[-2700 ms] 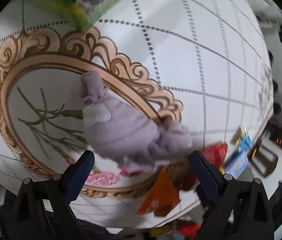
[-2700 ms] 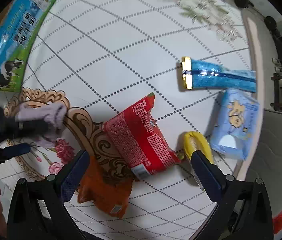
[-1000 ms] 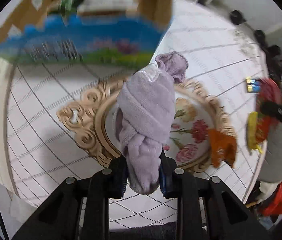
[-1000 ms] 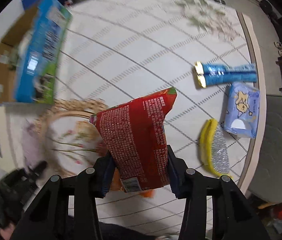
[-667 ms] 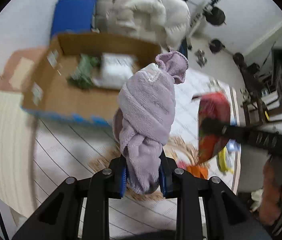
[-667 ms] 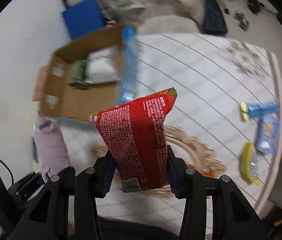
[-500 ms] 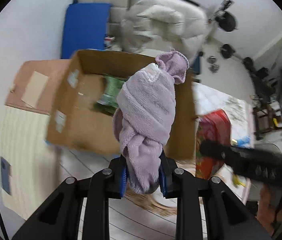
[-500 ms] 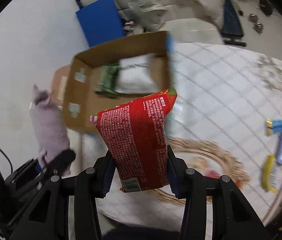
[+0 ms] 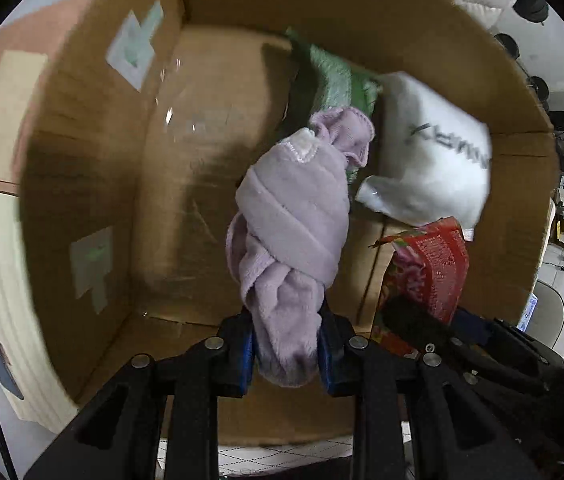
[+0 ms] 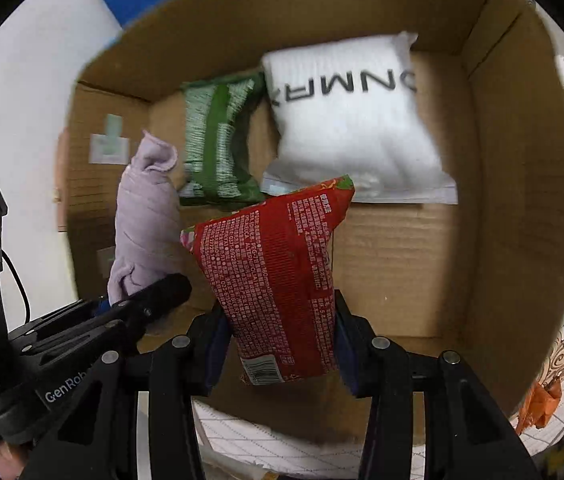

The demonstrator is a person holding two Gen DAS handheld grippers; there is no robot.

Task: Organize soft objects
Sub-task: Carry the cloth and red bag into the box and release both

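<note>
Left hand-held gripper (image 9: 285, 350) clamps lilac towel (image 9: 293, 236) over cardboard box (image 9: 218, 160).

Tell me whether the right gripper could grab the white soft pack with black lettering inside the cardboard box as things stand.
Probably not yet. The right gripper is already shut on the red printed snack bag, which hangs between it and the white soft pack on the floor of the cardboard box. It would need to release the bag first.
</note>
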